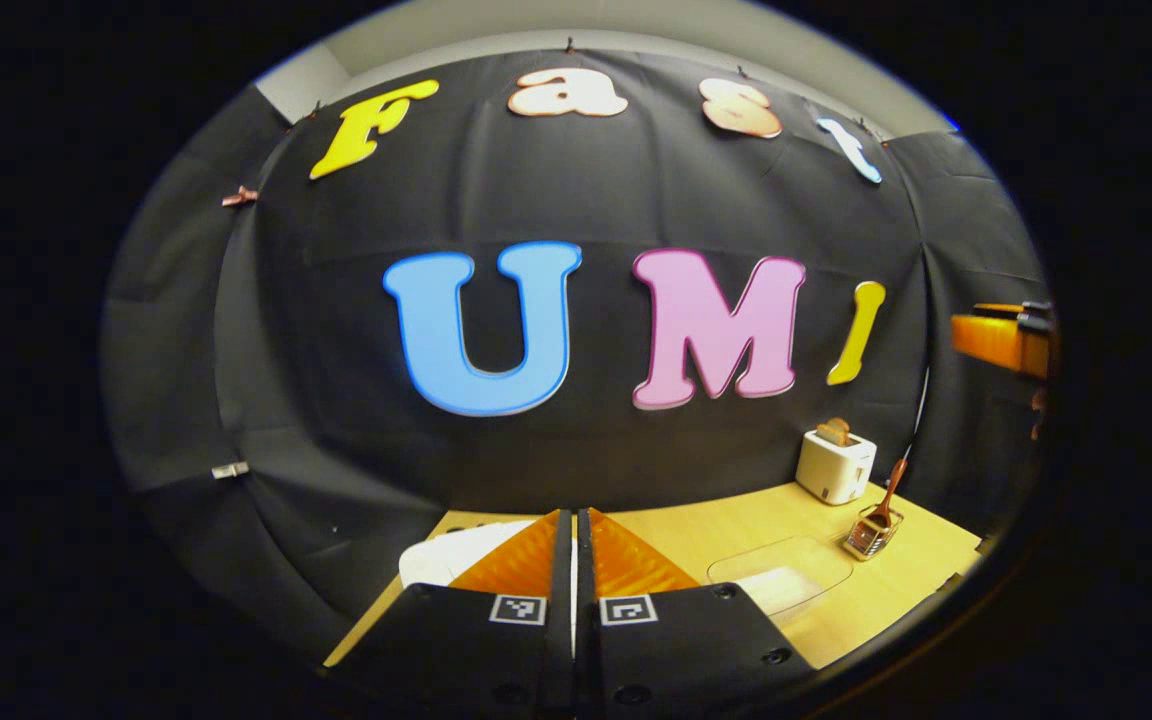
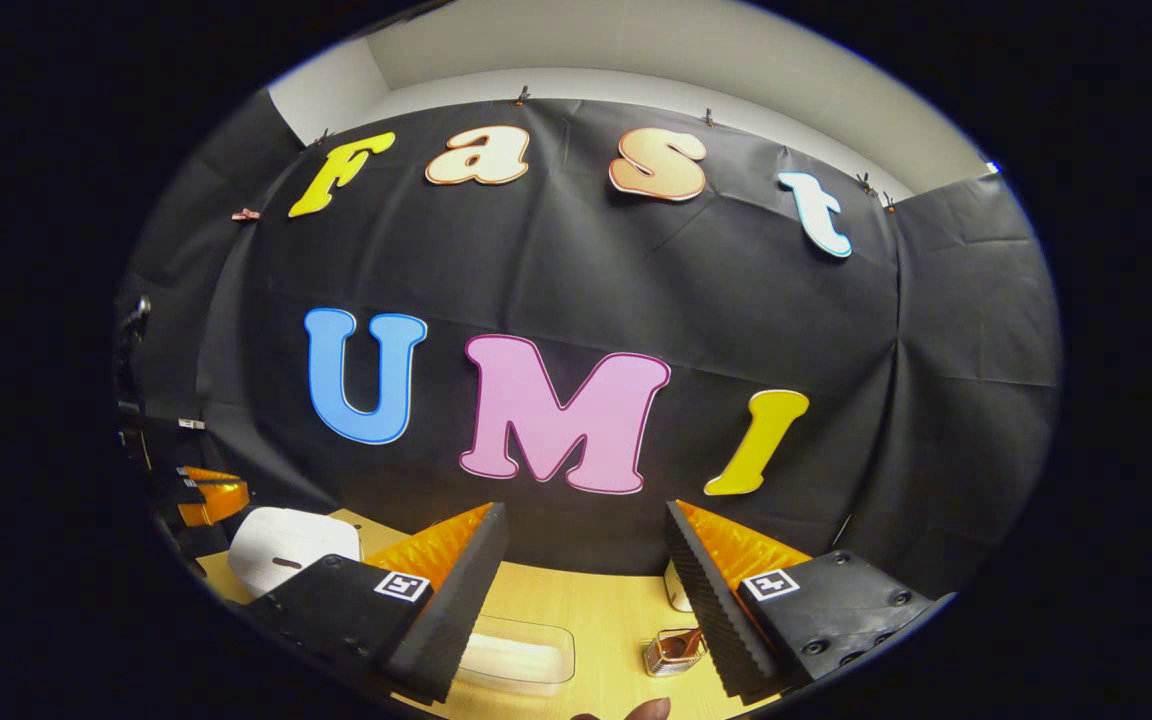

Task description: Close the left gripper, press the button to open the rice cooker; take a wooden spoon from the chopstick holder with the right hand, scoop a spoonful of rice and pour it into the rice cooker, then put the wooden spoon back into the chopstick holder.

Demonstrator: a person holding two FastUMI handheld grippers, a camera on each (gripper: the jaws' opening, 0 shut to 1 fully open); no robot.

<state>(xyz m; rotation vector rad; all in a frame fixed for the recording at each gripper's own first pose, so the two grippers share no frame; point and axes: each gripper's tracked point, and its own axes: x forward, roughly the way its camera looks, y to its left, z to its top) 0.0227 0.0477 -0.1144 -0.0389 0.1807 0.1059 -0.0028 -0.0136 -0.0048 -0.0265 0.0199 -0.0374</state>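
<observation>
Sitting on: the white rice cooker (image 2: 281,545) rests on the left part of a pale wooden table (image 1: 726,535), its lid down; in the left gripper view its white top (image 1: 456,555) peeks out just behind that gripper's fingers.
Left gripper: the left gripper (image 1: 574,560) is held above the near edge of the table, its two fingers pressed together with no gap and nothing between them. In the right gripper view it shows at the far left (image 2: 208,495), beside the cooker.
Right gripper: the right gripper (image 2: 586,570) has its jaws wide apart and empty, held over the table in front of the black cloth wall.
Wooden spoon: the wooden spoon (image 1: 891,490) stands tilted in the chopstick holder (image 1: 873,532), handle up, on the right part of the table. In the right gripper view the holder (image 2: 674,650) sits just left of the right-hand finger, partly hidden by it.
Rice container: a clear shallow container (image 1: 781,572) holding white rice lies on the table between the cooker and the holder; in the right gripper view it (image 2: 521,655) sits beside the left-hand finger.
Toaster: a white toaster (image 1: 836,465) with a slice of bread sticking up stands at the back of the table, near the holder.
</observation>
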